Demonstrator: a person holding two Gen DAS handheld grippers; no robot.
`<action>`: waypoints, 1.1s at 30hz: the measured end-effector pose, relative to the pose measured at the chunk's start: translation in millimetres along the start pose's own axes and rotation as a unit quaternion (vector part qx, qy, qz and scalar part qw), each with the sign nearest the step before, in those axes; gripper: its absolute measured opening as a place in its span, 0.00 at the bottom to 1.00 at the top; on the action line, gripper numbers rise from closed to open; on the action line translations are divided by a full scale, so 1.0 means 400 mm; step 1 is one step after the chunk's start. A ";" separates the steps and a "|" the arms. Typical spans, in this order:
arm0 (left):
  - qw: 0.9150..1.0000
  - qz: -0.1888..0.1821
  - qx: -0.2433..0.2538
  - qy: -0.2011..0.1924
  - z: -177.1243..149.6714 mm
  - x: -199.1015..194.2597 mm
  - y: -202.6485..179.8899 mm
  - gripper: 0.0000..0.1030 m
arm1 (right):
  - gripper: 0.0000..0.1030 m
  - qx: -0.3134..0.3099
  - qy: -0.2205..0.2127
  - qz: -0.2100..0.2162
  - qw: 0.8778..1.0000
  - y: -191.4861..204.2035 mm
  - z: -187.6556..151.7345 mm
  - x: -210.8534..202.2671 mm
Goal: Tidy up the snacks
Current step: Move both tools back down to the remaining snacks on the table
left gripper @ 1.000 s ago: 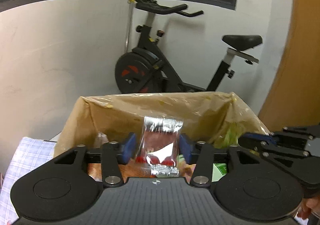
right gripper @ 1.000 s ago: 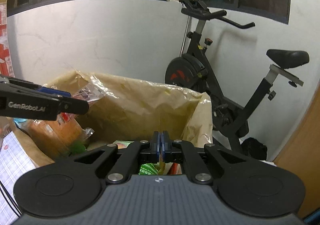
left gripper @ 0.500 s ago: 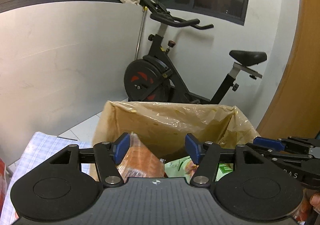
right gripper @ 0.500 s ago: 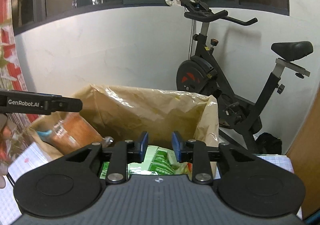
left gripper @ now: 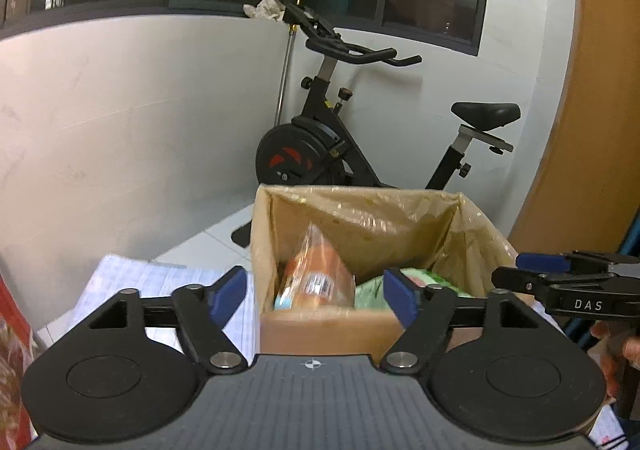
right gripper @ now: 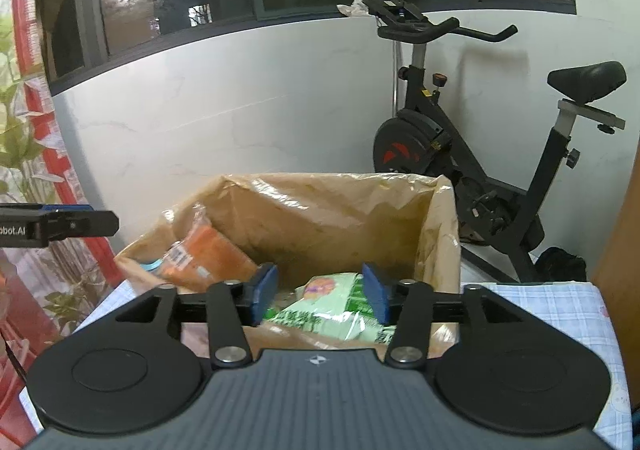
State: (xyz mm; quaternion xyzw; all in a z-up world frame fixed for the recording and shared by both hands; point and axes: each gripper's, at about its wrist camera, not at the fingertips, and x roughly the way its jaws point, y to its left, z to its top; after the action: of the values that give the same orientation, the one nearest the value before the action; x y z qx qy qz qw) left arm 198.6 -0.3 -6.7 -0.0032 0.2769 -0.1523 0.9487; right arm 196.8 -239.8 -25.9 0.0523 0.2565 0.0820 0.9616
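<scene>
A cardboard box lined with a brown plastic bag (left gripper: 360, 218) (right gripper: 320, 210) stands on a checked tablecloth. Inside lie an orange snack packet (left gripper: 316, 274) (right gripper: 208, 254) and a green snack packet (left gripper: 370, 290) (right gripper: 332, 310). My left gripper (left gripper: 314, 296) is open and empty, held in front of the box's near side. My right gripper (right gripper: 320, 292) is open and empty, just above the box's near edge over the green packet. The right gripper's fingers show at the right of the left wrist view (left gripper: 560, 270). The left gripper's fingers show at the left of the right wrist view (right gripper: 64, 224).
A black exercise bike (left gripper: 332, 146) (right gripper: 460, 154) stands behind the box against a white wall. The checked tablecloth (left gripper: 120, 278) (right gripper: 560, 310) lies on both sides of the box. Red printed items and green leaves (right gripper: 24, 154) are at the far left. An orange panel (left gripper: 592, 130) is on the right.
My left gripper opened and let go of the clear red snack packet, then drew back from the box. My right gripper opened from shut and also pulled back.
</scene>
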 end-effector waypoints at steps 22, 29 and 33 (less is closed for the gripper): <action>0.995 0.043 -0.020 0.088 -0.413 -0.077 0.087 0.86 | 0.94 -0.025 0.042 0.045 0.998 0.132 -0.303 -0.086; 0.993 0.032 -0.010 0.111 -0.498 -0.065 0.052 0.85 | 0.92 -0.046 0.098 0.057 0.992 0.175 -0.412 -0.062; 0.992 0.022 -0.034 0.123 -0.529 -0.063 0.049 0.85 | 0.87 -0.065 0.144 0.069 0.985 0.204 -0.462 -0.036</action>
State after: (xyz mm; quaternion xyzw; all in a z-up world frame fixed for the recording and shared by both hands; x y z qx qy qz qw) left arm 72.6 42.3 -174.3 -0.0104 0.3965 -0.1208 0.9100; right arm 81.0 -151.6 -166.7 -0.0054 0.3818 0.1713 0.9082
